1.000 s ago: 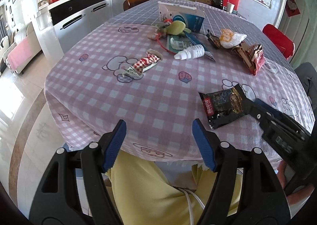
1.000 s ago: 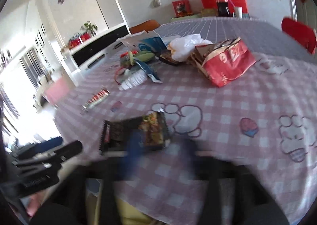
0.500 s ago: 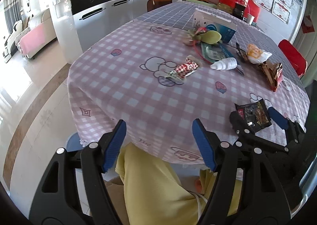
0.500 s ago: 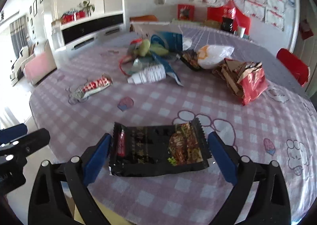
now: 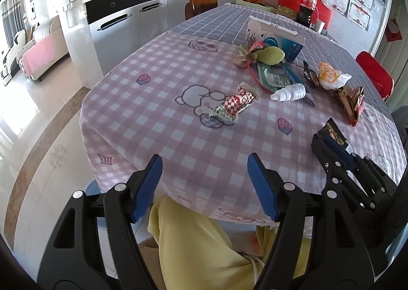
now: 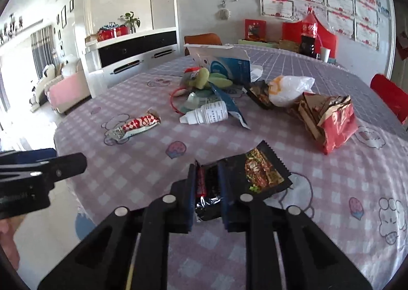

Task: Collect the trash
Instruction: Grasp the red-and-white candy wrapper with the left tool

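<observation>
Big round table under a pink checked cloth takes up most of the room, with a white cabinet behind it. Most of the trash sits toward the far side: a red crumpled bag, a white plastic bag, a little white bottle and a red-and-white candy wrapper closer to the left edge. Right gripper is closing on the black snack wrapper at the near edge, pads already pinching its crinkled left end. Left gripper hangs off the near edge, fingers apart, nothing between them. I'd finish the squeeze before lifting, since only one end is caught and foil slips easily.
</observation>
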Demonstrator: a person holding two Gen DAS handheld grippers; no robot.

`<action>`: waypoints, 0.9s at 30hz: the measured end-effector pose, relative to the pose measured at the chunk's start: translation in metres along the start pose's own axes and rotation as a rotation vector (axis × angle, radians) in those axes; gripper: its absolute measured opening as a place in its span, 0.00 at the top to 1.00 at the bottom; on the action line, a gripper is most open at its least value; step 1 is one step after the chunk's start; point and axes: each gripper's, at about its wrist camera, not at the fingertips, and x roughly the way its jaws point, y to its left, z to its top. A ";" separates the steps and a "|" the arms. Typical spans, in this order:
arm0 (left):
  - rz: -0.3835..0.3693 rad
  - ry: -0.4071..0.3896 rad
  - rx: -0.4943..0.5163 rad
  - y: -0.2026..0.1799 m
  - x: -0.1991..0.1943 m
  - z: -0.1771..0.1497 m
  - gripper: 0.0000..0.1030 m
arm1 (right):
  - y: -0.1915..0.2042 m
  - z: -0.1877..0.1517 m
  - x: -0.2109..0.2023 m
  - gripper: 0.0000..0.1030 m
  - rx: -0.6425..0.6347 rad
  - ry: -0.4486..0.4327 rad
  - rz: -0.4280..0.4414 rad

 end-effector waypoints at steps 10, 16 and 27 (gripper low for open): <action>-0.030 -0.037 0.063 -0.014 0.007 0.024 0.23 | -0.019 0.015 -0.022 0.91 0.056 -0.061 0.035; -0.044 -0.006 0.085 -0.016 0.037 0.043 0.22 | -0.034 0.029 -0.040 0.92 0.085 -0.127 0.021; 0.005 0.016 0.116 -0.025 0.086 0.059 0.38 | -0.061 0.043 -0.043 0.92 0.142 -0.148 -0.031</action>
